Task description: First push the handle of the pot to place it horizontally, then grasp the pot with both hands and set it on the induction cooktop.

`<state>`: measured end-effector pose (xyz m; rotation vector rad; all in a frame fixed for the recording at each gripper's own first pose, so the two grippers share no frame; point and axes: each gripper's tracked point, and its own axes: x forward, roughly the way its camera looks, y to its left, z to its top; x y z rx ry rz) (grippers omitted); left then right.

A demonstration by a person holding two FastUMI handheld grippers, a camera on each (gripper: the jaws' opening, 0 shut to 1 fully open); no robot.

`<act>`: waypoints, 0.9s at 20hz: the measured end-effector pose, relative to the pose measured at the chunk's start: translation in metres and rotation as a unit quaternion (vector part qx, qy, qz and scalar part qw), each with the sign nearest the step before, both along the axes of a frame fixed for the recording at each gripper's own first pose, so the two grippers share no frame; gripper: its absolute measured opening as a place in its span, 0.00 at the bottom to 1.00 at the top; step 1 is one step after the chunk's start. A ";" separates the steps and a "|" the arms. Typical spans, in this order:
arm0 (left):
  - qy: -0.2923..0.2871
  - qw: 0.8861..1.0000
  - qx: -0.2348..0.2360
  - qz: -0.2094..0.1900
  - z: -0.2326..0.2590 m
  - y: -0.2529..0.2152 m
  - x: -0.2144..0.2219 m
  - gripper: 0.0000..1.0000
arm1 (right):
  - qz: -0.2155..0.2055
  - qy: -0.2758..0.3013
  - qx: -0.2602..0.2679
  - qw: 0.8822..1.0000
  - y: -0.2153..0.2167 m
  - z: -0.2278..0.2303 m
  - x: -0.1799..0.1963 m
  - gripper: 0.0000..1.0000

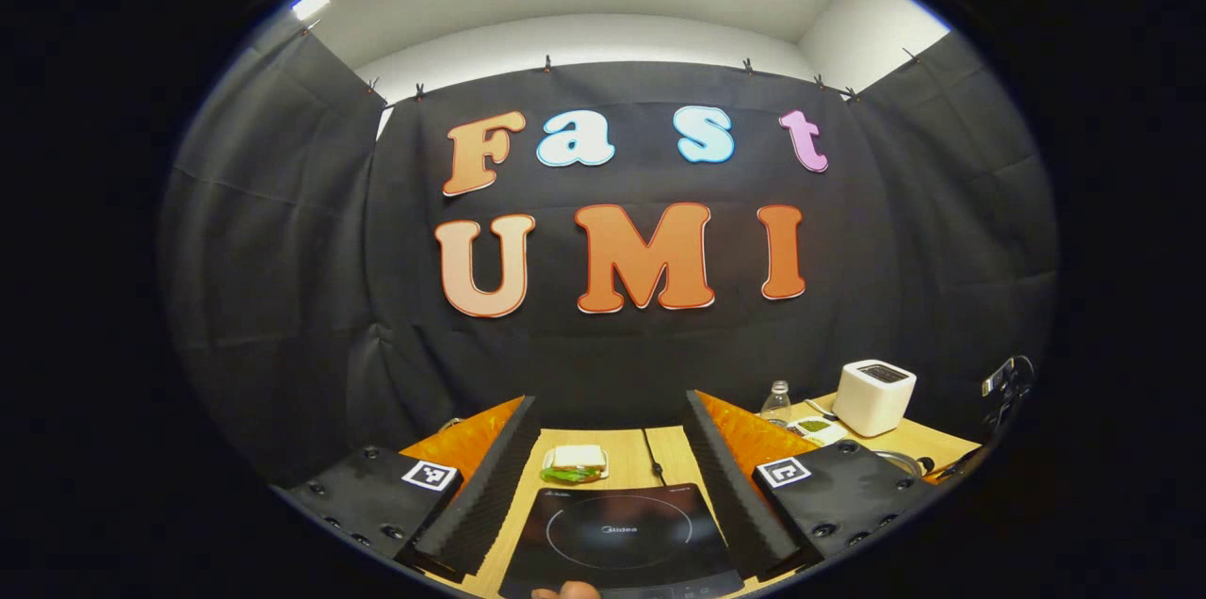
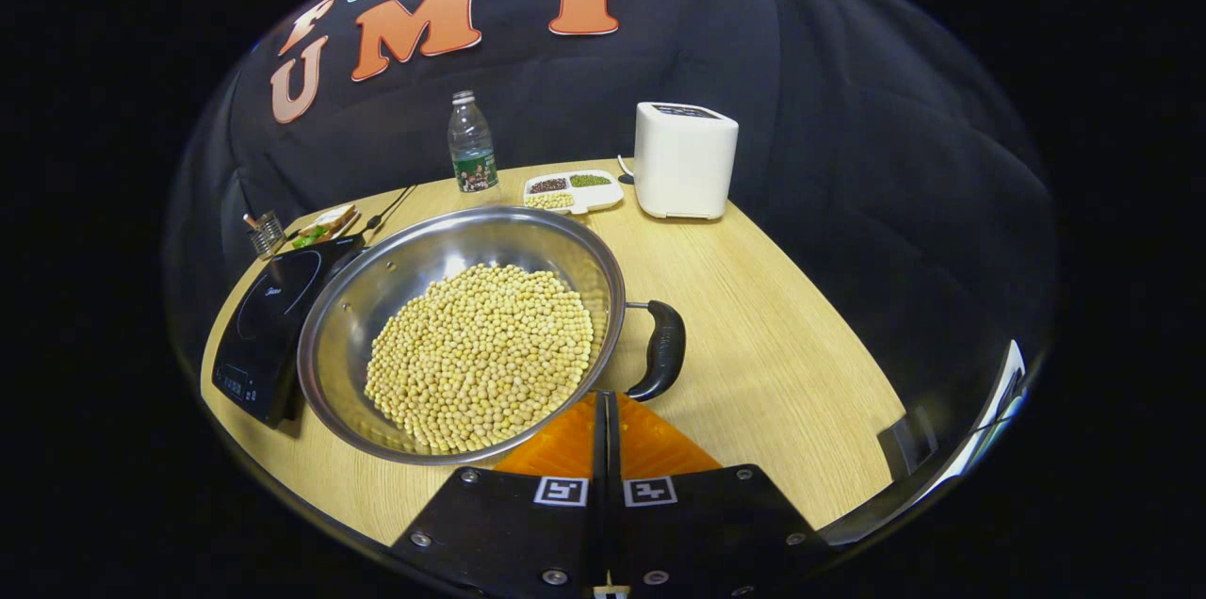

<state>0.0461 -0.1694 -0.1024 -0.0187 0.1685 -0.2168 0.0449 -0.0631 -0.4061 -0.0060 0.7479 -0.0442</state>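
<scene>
Two views, one step: turning the pot's handle level before any lift. Wooden table point(image 2: 754, 316) carries everything; on it my steel pot point(image 2: 462, 335), heaped with soybeans point(image 2: 480, 354), sits just right of the induction cooktop point(image 2: 273, 316), its rim overlapping the cooktop's edge in the right gripper view; the black side handle point(image 2: 664, 349) points off to the pot's right. My right gripper point(image 2: 603, 420) has its jaws pressed together, holding nothing, tips close by the pot's near rim beside that handle; I judge a closed tip the proper pusher: press the handle's end sideways, slowly, low, so the beans stay put. My left gripper point(image 1: 612, 448) stands wide open above the cooktop point(image 1: 617, 533), empty, waiting.
</scene>
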 end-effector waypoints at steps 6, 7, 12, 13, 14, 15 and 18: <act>0.010 1.000 -0.006 -0.007 -0.017 -0.019 0.003 1.00 | -0.002 -0.008 -0.013 1.000 -0.010 -0.001 0.021 0.00; 0.010 1.000 0.002 -0.007 -0.021 -0.022 0.005 1.00 | 0.000 -0.008 -0.016 1.000 -0.011 -0.001 0.025 0.00; 0.025 0.999 0.009 -0.020 -0.045 -0.052 0.003 1.00 | 0.004 -0.009 -0.018 1.000 -0.016 -0.002 0.039 0.00; 0.034 0.999 0.003 -0.027 -0.051 -0.060 0.003 1.00 | 0.004 -0.009 -0.017 1.000 -0.017 -0.002 0.042 0.00; 0.043 0.999 -0.004 -0.032 -0.059 -0.068 0.003 1.00 | 0.004 -0.010 -0.015 1.000 -0.017 -0.002 0.044 0.00; 0.051 0.998 -0.008 -0.036 -0.065 -0.076 0.003 1.00 | 0.005 -0.010 -0.014 1.000 -0.018 -0.002 0.046 0.00; 0.074 0.996 -0.015 -0.048 -0.086 -0.096 0.004 1.00 | 0.009 -0.011 -0.011 1.000 -0.019 -0.003 0.052 0.00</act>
